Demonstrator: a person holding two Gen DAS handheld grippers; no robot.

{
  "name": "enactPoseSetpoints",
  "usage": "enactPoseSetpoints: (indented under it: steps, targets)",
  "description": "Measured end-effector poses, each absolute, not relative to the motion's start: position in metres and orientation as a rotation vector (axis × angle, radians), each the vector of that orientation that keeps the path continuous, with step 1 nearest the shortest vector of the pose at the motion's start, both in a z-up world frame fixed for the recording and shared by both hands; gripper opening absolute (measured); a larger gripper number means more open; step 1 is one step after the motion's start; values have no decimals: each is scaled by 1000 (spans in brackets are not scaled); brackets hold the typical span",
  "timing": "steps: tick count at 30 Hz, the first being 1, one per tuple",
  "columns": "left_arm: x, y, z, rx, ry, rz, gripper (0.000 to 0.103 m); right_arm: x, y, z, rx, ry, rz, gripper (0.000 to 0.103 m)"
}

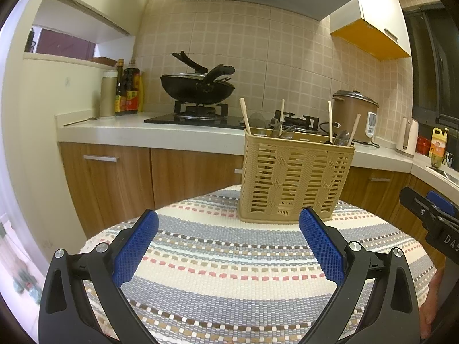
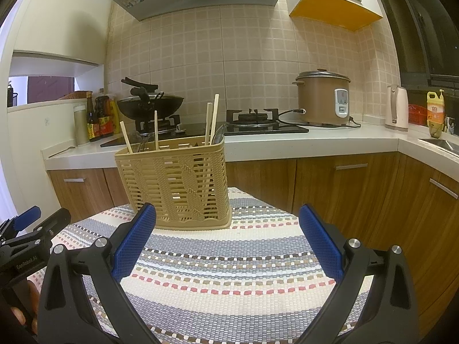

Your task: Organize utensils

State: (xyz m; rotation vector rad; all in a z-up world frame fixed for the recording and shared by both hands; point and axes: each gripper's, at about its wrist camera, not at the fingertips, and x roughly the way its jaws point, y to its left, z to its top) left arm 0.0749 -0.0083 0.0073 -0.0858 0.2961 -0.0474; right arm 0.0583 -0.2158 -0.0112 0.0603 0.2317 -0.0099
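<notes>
A tan slatted utensil basket (image 1: 295,177) stands upright at the far edge of a striped woven mat (image 1: 229,272). It holds wooden chopsticks (image 1: 245,116) and metal spoons (image 1: 282,133) that stick out of its top. My left gripper (image 1: 229,220) is open and empty, low over the mat in front of the basket. In the right wrist view the basket (image 2: 175,183) is ahead and left, with chopsticks (image 2: 213,117) standing in it. My right gripper (image 2: 228,215) is open and empty over the mat (image 2: 229,272). Each gripper shows at the edge of the other's view.
Behind the mat runs a kitchen counter (image 2: 287,140) with a gas hob, a black wok (image 1: 198,86), sauce bottles (image 1: 129,91), a rice cooker (image 2: 322,97), a kettle (image 2: 397,107) and a yellow bottle (image 2: 434,106). Wooden cabinets (image 2: 344,189) stand below.
</notes>
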Motion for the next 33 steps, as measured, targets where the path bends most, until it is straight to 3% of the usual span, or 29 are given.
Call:
enactPoseSetpoints:
  steps: [33]
  targets:
    - [75,-15,6,-78,310,-50,95,61,-219,-12,77,246,-15,95]
